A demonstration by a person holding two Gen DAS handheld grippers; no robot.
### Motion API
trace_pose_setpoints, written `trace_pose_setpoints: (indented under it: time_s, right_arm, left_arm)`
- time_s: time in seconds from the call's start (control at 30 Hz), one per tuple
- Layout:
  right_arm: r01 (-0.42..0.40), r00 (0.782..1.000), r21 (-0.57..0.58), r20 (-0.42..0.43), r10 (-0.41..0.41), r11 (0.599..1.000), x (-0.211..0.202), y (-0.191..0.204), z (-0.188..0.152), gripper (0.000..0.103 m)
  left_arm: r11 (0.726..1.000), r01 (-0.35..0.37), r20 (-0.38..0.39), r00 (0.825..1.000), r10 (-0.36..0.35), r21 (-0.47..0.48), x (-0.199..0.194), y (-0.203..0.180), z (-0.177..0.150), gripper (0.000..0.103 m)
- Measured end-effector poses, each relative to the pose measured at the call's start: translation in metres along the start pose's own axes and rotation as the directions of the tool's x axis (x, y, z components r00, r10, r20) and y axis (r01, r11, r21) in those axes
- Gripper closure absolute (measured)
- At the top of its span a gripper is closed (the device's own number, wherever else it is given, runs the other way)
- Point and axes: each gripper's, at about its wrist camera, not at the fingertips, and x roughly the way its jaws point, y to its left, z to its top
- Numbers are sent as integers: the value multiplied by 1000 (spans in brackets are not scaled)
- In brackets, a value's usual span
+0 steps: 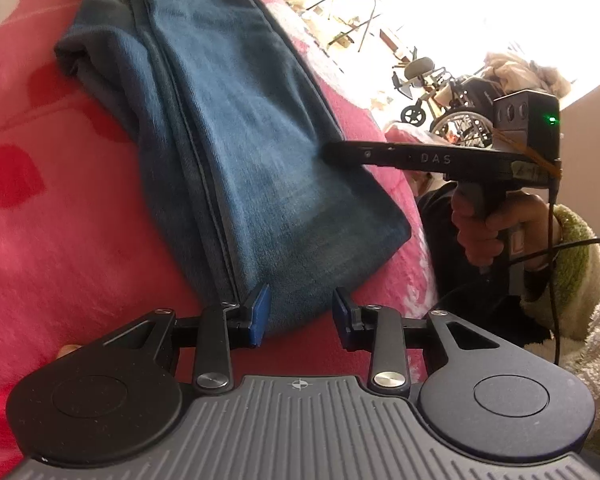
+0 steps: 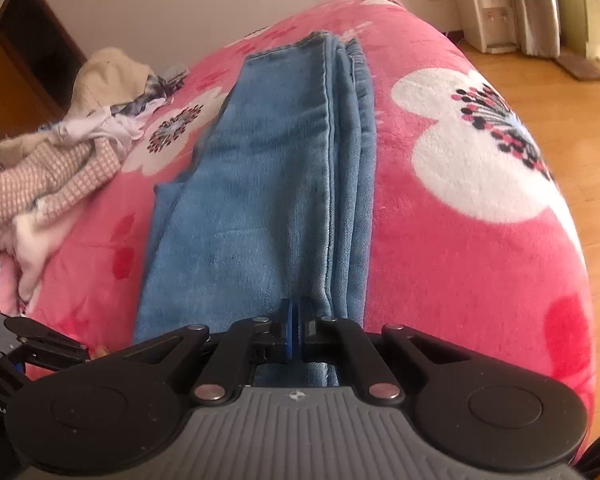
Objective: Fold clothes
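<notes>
**Q:** Where do the folded blue denim jeans (image 2: 268, 184) lie?

**A:** Lengthwise on the pink fleece blanket with white flower print (image 2: 480, 240). The legs are stacked in layers, the seam edges running along one side. All positions below are referenced to the jeans.

**Q:** State of your right gripper (image 2: 299, 322)?

**A:** Jaws fully together, the blue pads meeting. It sits at the near end of the jeans, directly over the stacked seam edges. I cannot tell whether any cloth is pinched between the pads. In the left wrist view its black finger reaches over the far long edge of the jeans.

**Q:** State of your left gripper (image 1: 301, 314)?

**A:** Jaws partly apart, pads (image 1: 260, 312) not pressing on anything. The near corner of the jeans lies between them, the dark side seam just beside the left-hand pad.

**Q:** Anything else near the jeans?

**A:** A heap of loose light-coloured clothes (image 2: 60, 160) lies on the blanket, well apart from the jeans, to their left in the right wrist view.
</notes>
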Motion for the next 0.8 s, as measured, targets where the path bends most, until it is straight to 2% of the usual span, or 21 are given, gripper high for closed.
trace_pose_setpoints:
  time_s: [0.4, 0.6, 0.8]
  right_arm:
    - [15, 1000, -32, -14, -15, 999, 2, 4, 2, 102]
    - [29, 999, -39, -15, -29, 999, 3, 7, 1, 102]
    - [37, 999, -35, -20, -38, 999, 3, 8, 2, 102]
  left_arm:
    - [998, -44, 91, 995, 39, 53, -22, -14, 17, 68]
    - [996, -65, 107, 993, 58, 61, -13, -18, 29, 68]
    - [987, -130, 114, 986, 119, 93, -4, -26, 33, 68]
